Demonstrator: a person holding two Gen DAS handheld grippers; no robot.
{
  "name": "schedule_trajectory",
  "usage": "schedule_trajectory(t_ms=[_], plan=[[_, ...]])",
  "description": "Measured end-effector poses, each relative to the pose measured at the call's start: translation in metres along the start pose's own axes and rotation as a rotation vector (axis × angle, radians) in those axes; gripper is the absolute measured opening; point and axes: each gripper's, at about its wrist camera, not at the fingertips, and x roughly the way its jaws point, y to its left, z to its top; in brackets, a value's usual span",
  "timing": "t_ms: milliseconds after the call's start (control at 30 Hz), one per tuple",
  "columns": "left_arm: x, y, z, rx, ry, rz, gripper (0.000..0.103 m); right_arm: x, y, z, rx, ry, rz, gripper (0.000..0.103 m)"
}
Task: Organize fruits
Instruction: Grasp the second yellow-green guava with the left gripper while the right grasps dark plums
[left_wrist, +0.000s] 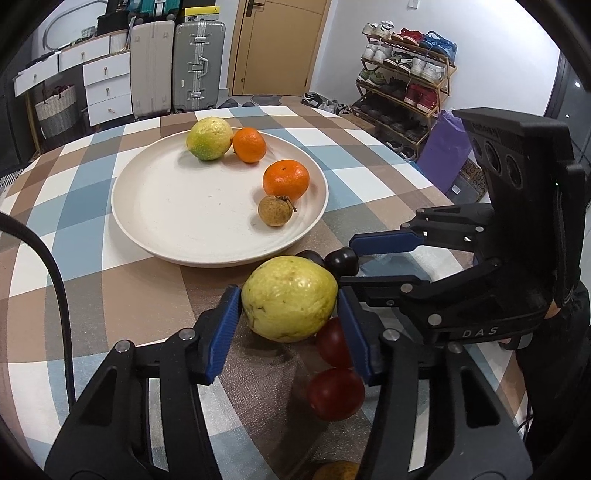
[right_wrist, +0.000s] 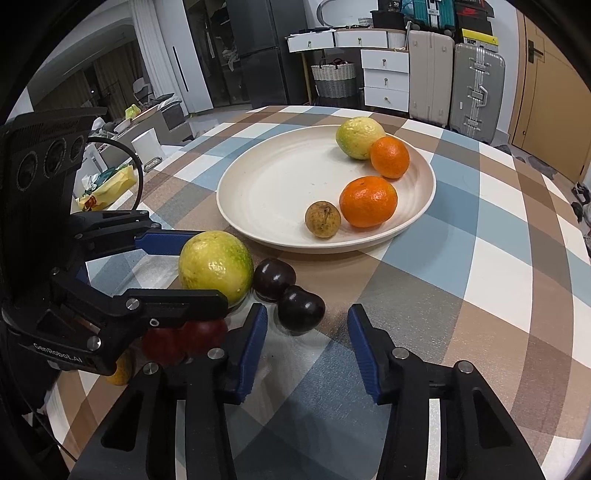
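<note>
My left gripper (left_wrist: 290, 314) is shut on a yellow-green guava (left_wrist: 290, 297), also in the right wrist view (right_wrist: 216, 267), just in front of the cream plate (left_wrist: 177, 206). The plate holds a second guava (left_wrist: 209, 137), two oranges (left_wrist: 249, 144) (left_wrist: 285, 180) and a small brown longan (left_wrist: 273, 210). Two dark plums (right_wrist: 274, 278) (right_wrist: 301, 309) lie beside the held guava. Two red plums (left_wrist: 334, 393) (left_wrist: 332, 341) lie under my left fingers. My right gripper (right_wrist: 306, 347) is open and empty, its jaws just behind the nearer dark plum.
A checked cloth covers the round table (right_wrist: 480, 258). An orange-yellow fruit (left_wrist: 336, 470) lies at the near edge below my left gripper. Suitcases (left_wrist: 197, 64), drawers and a shoe rack (left_wrist: 402, 81) stand beyond the table.
</note>
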Motion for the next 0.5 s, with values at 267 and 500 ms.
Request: schedule_trajectory(t_ms=[267, 500], plan=[[-0.0013, -0.0002, 0.0, -0.002, -0.008, -0.001, 0.051, 0.0008, 0.001, 0.0005, -0.002, -0.002, -0.001, 0.04], [-0.0093, -0.0008, 0.0007, 0.002, -0.038, -0.006, 0.05, 0.0022, 0.0021, 0.0005, -0.011, -0.008, 0.005, 0.028]])
